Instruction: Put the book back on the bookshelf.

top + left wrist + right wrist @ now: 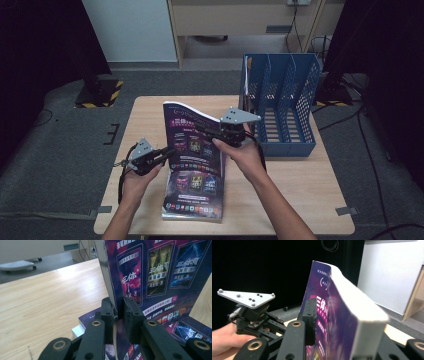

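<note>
Book point(192, 137) pages hide your right tool's point(337, 322) far jaw, so its grip is unclear; your left tool point(119, 315) pinches the cover.

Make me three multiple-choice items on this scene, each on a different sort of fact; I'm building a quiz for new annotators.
1. Where is the blue file rack?
A. on the table's far right part
B. on the floor left of the table
C. on top of the lying book

2. How many purple-covered books are there?
A. one
B. two
C. four

3. How is the raised book held?
A. lying flat, untouched
B. stood up with a gripper at each side
C. slotted into the rack

Key:
1 A, the rack stands at the far right of the table.
2 B, one book is raised and the lying book rests under it.
3 B, the left gripper clamps its cover while the right gripper straddles its other edge.
</note>
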`<state>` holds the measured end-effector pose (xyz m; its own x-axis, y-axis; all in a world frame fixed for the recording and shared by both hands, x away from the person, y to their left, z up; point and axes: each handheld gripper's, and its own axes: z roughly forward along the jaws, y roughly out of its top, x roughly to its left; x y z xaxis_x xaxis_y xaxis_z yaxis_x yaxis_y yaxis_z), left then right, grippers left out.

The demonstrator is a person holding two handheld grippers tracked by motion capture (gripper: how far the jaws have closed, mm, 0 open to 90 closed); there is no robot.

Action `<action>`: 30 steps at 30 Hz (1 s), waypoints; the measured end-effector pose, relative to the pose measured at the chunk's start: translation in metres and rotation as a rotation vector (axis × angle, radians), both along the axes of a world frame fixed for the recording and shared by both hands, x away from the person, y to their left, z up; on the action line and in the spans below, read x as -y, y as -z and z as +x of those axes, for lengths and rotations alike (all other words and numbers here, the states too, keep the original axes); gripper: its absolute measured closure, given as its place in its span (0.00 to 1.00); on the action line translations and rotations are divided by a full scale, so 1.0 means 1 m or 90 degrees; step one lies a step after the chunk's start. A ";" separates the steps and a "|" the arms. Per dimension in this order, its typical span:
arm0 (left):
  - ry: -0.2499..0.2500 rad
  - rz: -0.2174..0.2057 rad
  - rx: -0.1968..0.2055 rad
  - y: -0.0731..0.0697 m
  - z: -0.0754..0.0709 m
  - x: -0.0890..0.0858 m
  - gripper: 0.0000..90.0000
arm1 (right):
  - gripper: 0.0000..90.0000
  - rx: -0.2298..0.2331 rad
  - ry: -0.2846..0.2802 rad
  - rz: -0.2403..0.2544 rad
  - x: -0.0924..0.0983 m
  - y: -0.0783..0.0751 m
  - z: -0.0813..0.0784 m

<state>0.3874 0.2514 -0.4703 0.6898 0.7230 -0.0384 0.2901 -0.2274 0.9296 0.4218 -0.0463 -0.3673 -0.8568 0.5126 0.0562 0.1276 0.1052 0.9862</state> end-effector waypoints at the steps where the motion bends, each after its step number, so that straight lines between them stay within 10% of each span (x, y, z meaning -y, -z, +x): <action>1: 0.001 0.001 0.002 0.000 0.000 0.000 0.87 | 0.77 0.000 -0.003 0.003 0.000 -0.001 0.000; 30: 0.012 0.013 0.019 -0.001 -0.003 0.000 0.88 | 0.86 -0.003 -0.012 0.005 -0.006 -0.004 0.003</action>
